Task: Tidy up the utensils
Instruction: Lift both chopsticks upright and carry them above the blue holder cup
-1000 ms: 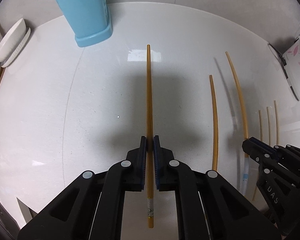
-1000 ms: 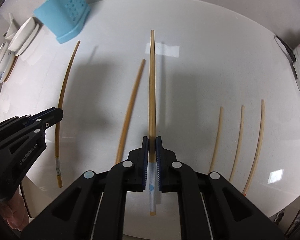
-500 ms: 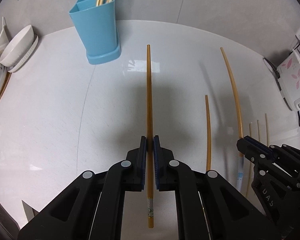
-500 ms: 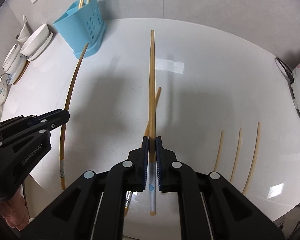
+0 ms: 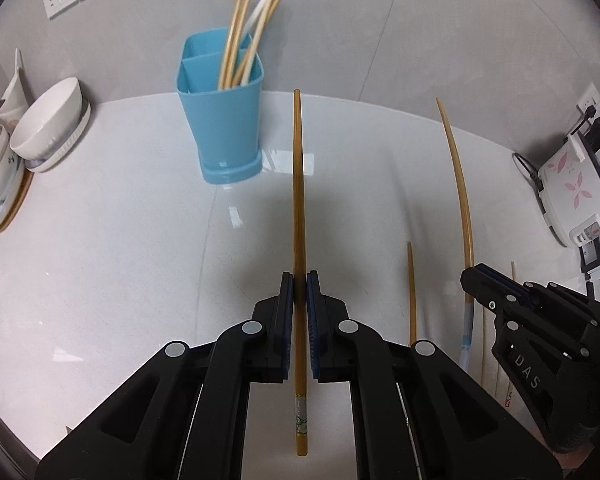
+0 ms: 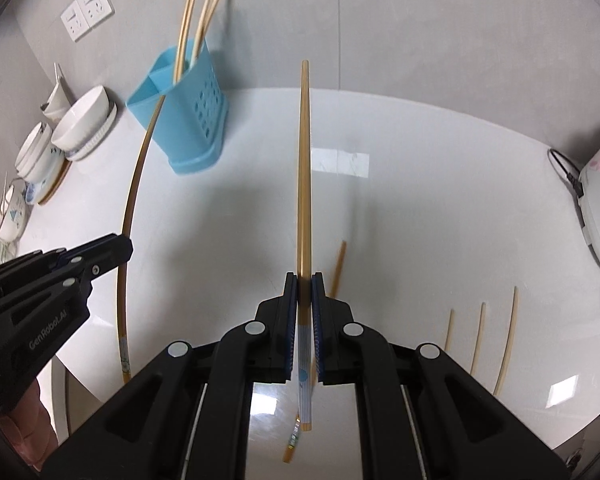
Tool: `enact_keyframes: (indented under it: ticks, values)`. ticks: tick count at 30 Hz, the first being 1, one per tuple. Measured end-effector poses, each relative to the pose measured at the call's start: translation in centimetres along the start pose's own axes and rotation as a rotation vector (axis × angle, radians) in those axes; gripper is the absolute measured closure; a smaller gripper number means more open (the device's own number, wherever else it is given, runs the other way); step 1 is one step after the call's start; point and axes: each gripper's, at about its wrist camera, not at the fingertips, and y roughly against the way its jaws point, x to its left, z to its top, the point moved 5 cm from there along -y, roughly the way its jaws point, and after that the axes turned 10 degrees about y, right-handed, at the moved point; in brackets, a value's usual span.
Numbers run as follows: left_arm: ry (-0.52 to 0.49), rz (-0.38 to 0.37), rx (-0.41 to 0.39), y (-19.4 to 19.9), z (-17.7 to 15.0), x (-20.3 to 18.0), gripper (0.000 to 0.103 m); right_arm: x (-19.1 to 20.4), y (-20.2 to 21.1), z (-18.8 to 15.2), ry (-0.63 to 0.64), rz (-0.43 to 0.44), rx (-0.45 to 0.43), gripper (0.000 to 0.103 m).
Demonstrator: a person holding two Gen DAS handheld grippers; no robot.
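Note:
My left gripper (image 5: pixel 299 280) is shut on a brown chopstick (image 5: pixel 298 184) that points forward, lifted above the white table. My right gripper (image 6: pixel 304 280) is shut on a second chopstick (image 6: pixel 304 168) with a pale patterned handle. A blue utensil holder (image 5: pixel 222 112) stands ahead and left with several chopsticks in its right compartment; it also shows in the right wrist view (image 6: pixel 188 108). The right gripper shows at the left view's right edge (image 5: pixel 472 276), the left gripper at the right view's left edge (image 6: pixel 120 246).
One brown chopstick (image 5: pixel 411 292) lies on the table (image 5: pixel 100 260) between the grippers. Three pale chopsticks (image 6: pixel 480 336) lie at the right. Stacked white bowls (image 5: pixel 48 128) stand far left. A white rice cooker (image 5: pixel 572 188) stands at the right edge.
Both grippers have risen and tilted up with their chopsticks. The blue holder and the wall have come fully into view.

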Motion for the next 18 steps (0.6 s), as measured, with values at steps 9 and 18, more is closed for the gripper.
enact_keyframes:
  ticks: [9, 18]
  values:
    - [-0.005, -0.021, -0.046, 1.8, 3.0, 2.0, 0.097, 1.8, 1.8, 3.2, -0.023, -0.016, -0.063, 0.097]
    - [-0.002, -0.045, -0.11, 3.6, 6.4, 3.9, 0.097, 4.3, 1.9, 6.6, -0.028, -0.004, -0.138, 0.097]
